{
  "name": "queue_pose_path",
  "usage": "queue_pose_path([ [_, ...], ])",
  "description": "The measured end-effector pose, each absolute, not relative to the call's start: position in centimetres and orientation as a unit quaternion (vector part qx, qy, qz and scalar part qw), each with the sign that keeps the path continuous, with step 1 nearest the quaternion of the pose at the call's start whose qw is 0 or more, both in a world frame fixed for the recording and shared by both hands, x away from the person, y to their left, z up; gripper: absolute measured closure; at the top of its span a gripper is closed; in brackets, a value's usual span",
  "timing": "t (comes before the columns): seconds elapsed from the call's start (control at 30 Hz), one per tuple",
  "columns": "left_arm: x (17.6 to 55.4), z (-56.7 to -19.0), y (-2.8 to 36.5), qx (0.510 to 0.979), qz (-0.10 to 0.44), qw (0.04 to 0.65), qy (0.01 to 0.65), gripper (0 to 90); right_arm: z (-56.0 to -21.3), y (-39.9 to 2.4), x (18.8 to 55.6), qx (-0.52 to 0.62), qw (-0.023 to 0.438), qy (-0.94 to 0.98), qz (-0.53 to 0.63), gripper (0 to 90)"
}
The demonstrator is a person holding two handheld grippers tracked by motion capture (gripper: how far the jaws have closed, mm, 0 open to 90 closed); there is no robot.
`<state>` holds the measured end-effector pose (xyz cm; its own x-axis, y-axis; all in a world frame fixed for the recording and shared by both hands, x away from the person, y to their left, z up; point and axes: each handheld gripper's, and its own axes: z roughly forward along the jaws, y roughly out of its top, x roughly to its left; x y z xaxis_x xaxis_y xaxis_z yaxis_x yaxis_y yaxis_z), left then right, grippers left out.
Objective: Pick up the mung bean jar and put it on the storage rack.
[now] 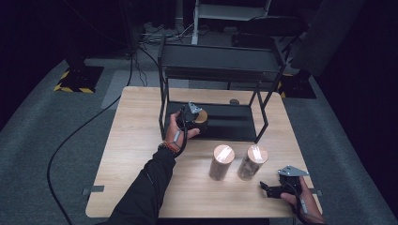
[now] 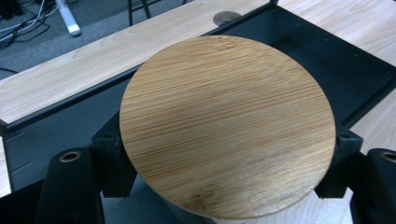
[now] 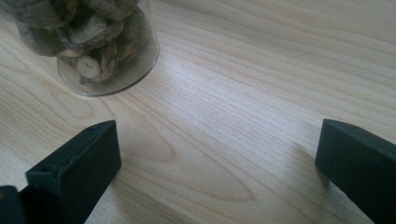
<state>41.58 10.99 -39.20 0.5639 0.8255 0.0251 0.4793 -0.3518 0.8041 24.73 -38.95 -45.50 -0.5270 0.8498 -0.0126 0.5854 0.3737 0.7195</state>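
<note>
The left tool (image 1: 196, 116) clamped a round bamboo-lidded glass jar (image 2: 228, 126) at the black metal shelf (image 1: 234, 123); two similar jars (image 1: 222, 161) waited on the tabletop (image 1: 136, 140), and the right tool (image 1: 271, 189) stood wide open.

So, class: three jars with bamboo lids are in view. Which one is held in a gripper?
The jar at the black rack's lower shelf, clamped by the left gripper. The other two jars stand free on the table.

A round jar with a bamboo lid (image 2: 228, 126) stands upright over the black shelf's lower tray (image 2: 327, 60), clamped at both sides; whether it rests there is unclear.
</note>
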Motion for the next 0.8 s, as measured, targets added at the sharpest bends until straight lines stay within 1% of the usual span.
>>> queue_pose_path([
  [0.8,43.1,-40.3,10.1,0.792,0.224,0.368,0.434,25.2,-45.5,-38.9,24.7,0.446,0.195,0.805,0.339,0.0],
])
